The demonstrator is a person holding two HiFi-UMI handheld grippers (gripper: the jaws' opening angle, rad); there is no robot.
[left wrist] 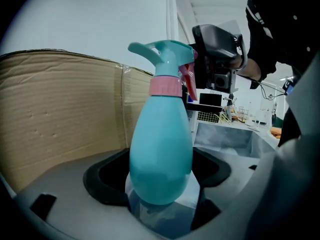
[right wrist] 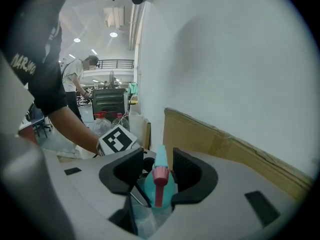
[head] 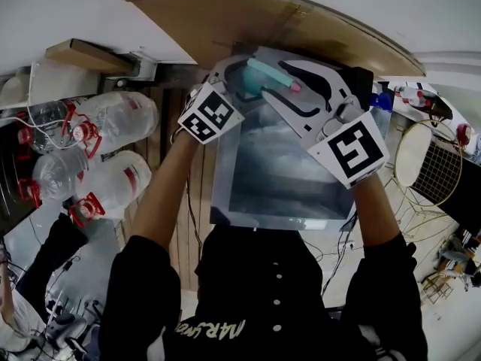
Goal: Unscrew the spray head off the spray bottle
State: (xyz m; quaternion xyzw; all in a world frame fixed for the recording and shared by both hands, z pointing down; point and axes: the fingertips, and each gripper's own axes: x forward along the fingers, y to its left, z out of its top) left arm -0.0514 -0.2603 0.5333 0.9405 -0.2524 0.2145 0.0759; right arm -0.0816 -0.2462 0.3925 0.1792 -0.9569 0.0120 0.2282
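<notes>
A teal spray bottle (head: 264, 75) hangs in the air above a grey bin, between my two grippers. In the left gripper view its rounded body (left wrist: 161, 154) fills the space between the jaws, and my left gripper (left wrist: 160, 178) is shut on it near the base. A pink collar (left wrist: 166, 86) sits below the teal spray head (left wrist: 167, 54), which has a red trigger. In the right gripper view the spray head (right wrist: 161, 163) lies between the black pads, and my right gripper (right wrist: 159, 171) is shut on it from the other side. The two grippers face each other.
Under the bottle a grey bin (head: 248, 201) stands on a wooden surface. A cardboard sheet (head: 225, 21) leans on the white wall behind. Several large water jugs (head: 98, 149) lie at the left and a wire basket (head: 436, 168) at the right. A person (right wrist: 80, 79) stands far off.
</notes>
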